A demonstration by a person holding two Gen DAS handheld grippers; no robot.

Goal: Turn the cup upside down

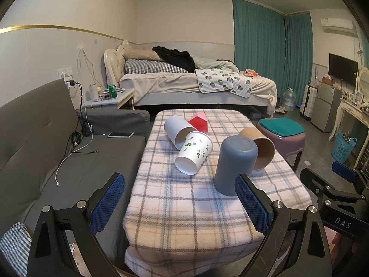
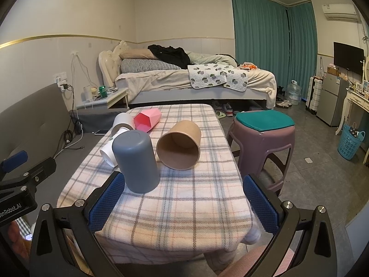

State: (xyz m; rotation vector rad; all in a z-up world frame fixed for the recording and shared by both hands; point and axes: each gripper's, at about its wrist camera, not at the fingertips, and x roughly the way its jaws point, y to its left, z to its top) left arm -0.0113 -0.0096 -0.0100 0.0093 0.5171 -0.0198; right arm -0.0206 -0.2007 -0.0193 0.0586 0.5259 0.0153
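Standing mouth-down just ahead of both tongs, the smooth grey-blue plastic cup (image 1: 235,164) looks light, rigid, slightly slippery; grip its mid-wall; left tongs (image 1: 182,205) and right tongs (image 2: 184,203) gape wide, holding nothing; 4 cups lie tipped beyond it.

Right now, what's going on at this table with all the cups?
A person holds a hand-held gripper in each hand over a table with a plaid cloth. The left hand-held gripper and right hand-held gripper are both open and hold nothing. The grey cup already stands upside down. The brown cup, white patterned cup, plain white cup and pink cup lie on their sides.
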